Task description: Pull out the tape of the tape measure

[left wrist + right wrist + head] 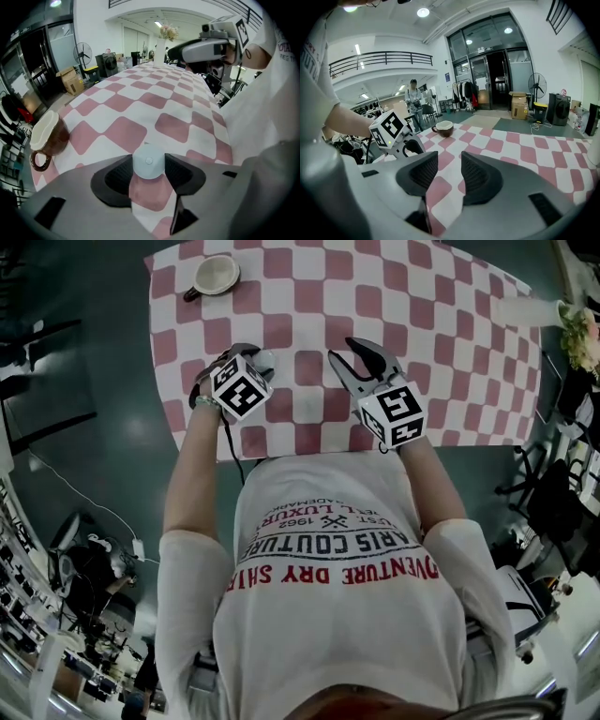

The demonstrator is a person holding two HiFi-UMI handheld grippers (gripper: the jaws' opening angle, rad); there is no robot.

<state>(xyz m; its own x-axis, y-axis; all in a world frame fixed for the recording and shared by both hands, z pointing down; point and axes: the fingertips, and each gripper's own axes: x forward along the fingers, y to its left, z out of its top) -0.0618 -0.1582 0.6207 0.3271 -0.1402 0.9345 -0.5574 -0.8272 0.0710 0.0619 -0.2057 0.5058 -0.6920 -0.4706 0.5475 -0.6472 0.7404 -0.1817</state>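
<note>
Pink/wht chk cloth (441, 324), pale-blue tape measure (149, 161)

Dark floor (112, 437), glass doors (497, 61), balcony railing (379, 57), standing fan (537, 86), ceiling lights (423, 12)

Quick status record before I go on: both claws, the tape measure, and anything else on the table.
left claw: closed on the tape measure, one pad on each side of it
tape measure: small, round, pale case; no tape visibly drawn out
right claw: open, nothing between the jaws, above the cloth to the right of the left claw
cloth: pink and white checks, covers the table
mug: brown, white inside, upright near the cloth's far left corner, apart from both claws
</note>
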